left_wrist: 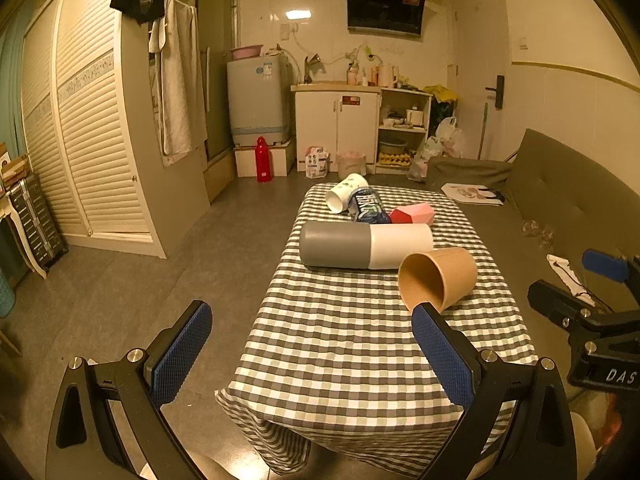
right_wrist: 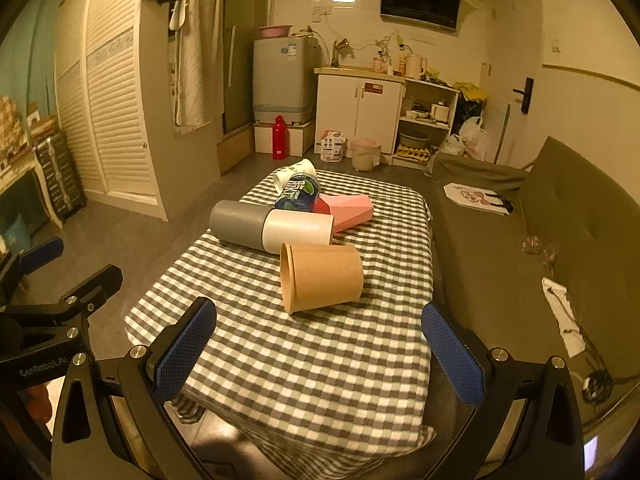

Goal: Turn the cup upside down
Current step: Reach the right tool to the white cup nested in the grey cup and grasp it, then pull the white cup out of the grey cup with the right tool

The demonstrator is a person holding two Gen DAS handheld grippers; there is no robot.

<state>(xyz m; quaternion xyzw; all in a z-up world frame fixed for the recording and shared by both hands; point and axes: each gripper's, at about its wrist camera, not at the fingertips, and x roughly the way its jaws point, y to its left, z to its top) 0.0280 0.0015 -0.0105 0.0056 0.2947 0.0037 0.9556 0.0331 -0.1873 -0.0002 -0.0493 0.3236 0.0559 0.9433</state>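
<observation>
A brown paper cup (left_wrist: 440, 280) lies on its side on the checked tablecloth (left_wrist: 360, 340), mouth toward the near left; it also shows in the right wrist view (right_wrist: 324, 276). My left gripper (left_wrist: 312, 352) is open and empty, held short of the cup, its right finger just in front of the cup's rim. My right gripper (right_wrist: 320, 356) is open and empty, just short of the cup, over the cloth (right_wrist: 300, 368). The right gripper also shows at the right edge of the left wrist view (left_wrist: 592, 312).
Behind the cup lie a grey-and-white cylinder (left_wrist: 364, 245), a blue can (left_wrist: 366, 205), a white cup (left_wrist: 346, 192) and a pink faceted cup (left_wrist: 414, 214). A grey sofa (right_wrist: 520, 240) runs along the table's right side. Floor lies to the left.
</observation>
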